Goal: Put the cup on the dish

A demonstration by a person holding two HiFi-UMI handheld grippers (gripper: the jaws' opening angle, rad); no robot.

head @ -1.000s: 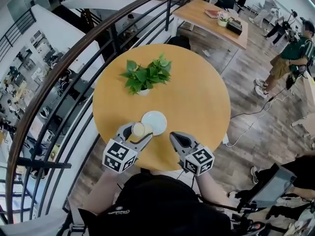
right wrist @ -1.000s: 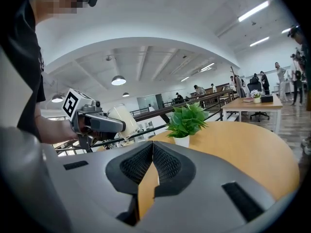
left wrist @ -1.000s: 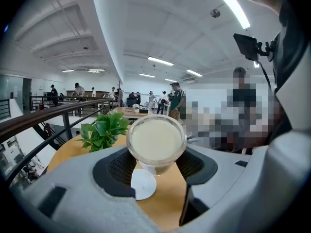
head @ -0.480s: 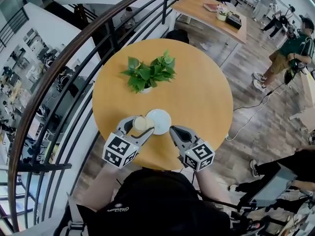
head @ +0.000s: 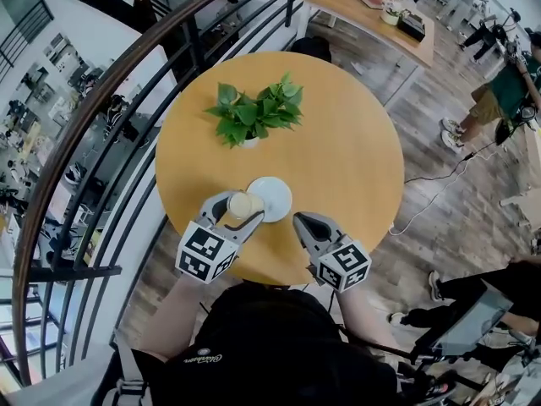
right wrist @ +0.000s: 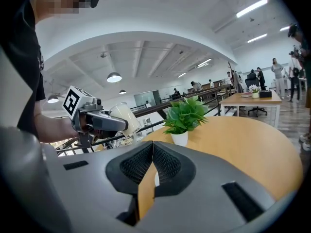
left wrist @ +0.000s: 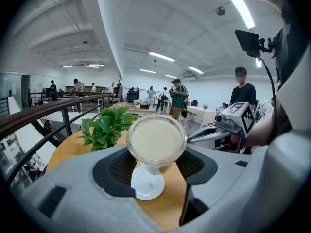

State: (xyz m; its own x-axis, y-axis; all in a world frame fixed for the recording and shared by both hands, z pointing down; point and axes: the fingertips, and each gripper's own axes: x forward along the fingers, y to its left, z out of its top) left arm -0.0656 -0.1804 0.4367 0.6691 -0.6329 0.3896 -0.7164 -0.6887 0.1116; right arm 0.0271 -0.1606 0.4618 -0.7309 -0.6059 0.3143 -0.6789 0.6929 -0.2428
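Firmly gripped by left tool (head: 239, 213), cup (left wrist: 156, 141) stands upright — mouth up — right tool (right wrist: 152, 148) closed.

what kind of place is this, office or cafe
Most likely an open-plan office on an upper level: a curved railing overlooks desks on a floor below, and a long work table stands beyond the round table.
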